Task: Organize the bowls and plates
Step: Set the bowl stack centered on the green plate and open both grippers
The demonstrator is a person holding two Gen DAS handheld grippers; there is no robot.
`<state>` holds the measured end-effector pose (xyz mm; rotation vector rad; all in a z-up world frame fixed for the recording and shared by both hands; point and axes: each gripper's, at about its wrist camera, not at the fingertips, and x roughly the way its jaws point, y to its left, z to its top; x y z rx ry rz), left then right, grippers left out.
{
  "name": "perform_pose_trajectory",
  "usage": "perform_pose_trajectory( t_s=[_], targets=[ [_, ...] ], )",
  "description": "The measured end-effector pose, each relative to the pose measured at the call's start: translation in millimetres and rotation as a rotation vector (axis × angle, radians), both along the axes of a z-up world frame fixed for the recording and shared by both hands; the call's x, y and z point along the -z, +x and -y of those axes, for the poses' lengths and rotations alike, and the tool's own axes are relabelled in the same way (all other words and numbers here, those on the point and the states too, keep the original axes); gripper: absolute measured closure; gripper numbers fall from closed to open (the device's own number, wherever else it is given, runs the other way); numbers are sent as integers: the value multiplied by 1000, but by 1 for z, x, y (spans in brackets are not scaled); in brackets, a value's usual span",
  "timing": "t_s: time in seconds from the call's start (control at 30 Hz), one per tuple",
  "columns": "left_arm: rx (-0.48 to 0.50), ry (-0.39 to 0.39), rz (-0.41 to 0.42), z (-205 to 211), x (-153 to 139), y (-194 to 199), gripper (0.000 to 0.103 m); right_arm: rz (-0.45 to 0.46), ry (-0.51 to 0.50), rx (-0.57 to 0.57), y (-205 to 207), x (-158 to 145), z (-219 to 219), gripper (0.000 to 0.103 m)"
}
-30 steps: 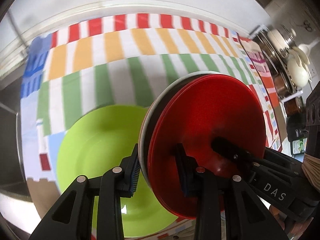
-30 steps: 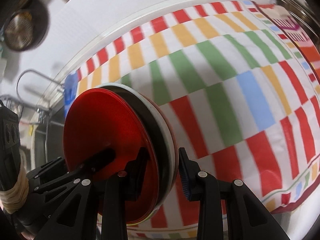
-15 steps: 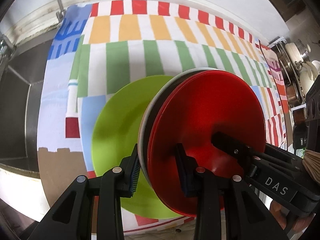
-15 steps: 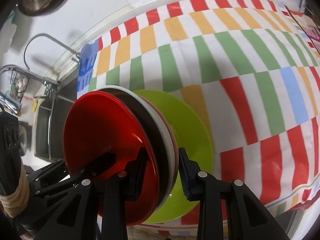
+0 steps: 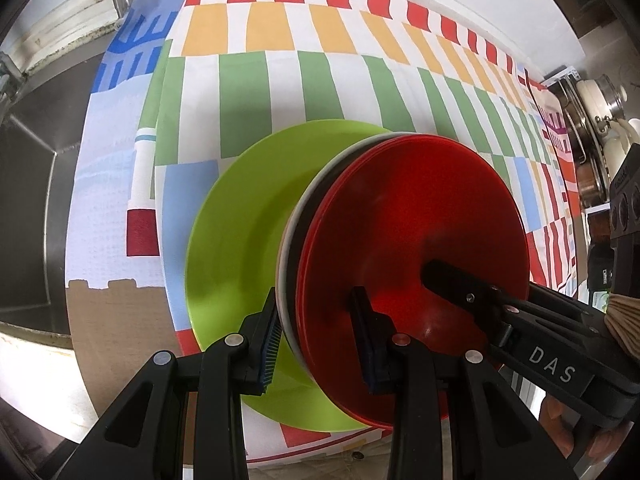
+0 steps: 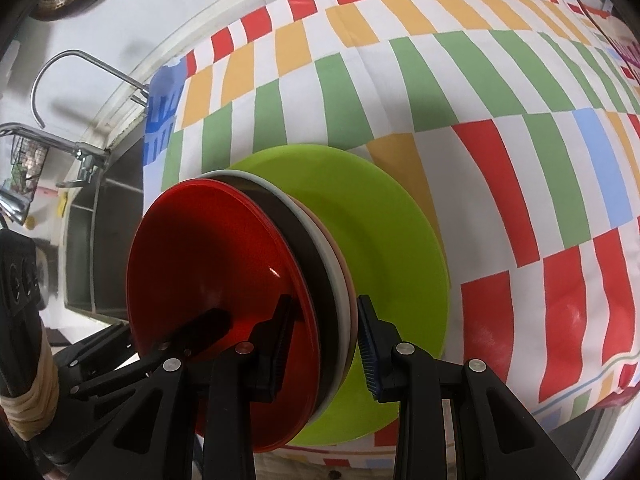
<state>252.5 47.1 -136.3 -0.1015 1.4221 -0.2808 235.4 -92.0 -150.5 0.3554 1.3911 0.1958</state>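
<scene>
Both grippers hold one stack of plates (image 5: 416,248) on edge, red plates on the near face, then a dark one, a white one and a pinkish one. My left gripper (image 5: 320,346) is shut on the stack's rim. My right gripper (image 6: 324,350) is shut on the same stack (image 6: 224,280) from the other side, and shows in the left wrist view (image 5: 472,296). A lime green plate (image 5: 240,248) lies flat on the striped cloth right behind the stack; it also shows in the right wrist view (image 6: 392,248).
A striped tablecloth (image 5: 280,80) covers the counter. A steel sink (image 5: 28,200) with a tap (image 6: 60,64) lies to the left. A rack with pots and lids (image 5: 600,120) stands at the far right. The counter's front edge (image 6: 360,460) is close below.
Both grippers have carried the plate stack leftward and down over the cloth, so the green plate now lies directly behind it. The grip on the stack is unchanged.
</scene>
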Motion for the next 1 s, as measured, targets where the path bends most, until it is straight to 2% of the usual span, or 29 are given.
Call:
perform_pose_trajectory(
  t_s=[0.33, 0.43, 0.6, 0.8, 0.87, 1.0],
  targets=[
    [5, -22, 8, -2, 3, -1, 70, 1, -5, 6, 2, 4, -3, 69],
    [-8, -25, 37, -6, 1, -2, 64, 26, -18, -1, 1, 3, -4, 69],
    [-50, 77, 211, -12, -23, -13, 46, 124, -60, 21, -7, -11, 2, 57],
    [-78, 154, 434, -11, -59, -54, 33, 331, -174, 41, -40, -56, 14, 45],
    [-89, 158, 500, -9, -68, -71, 29, 416, -206, 49, -58, -72, 18, 37],
    [-139, 182, 589, -4, -83, -109, 23, 570, -256, 50, -95, -96, 29, 28]
  ],
)
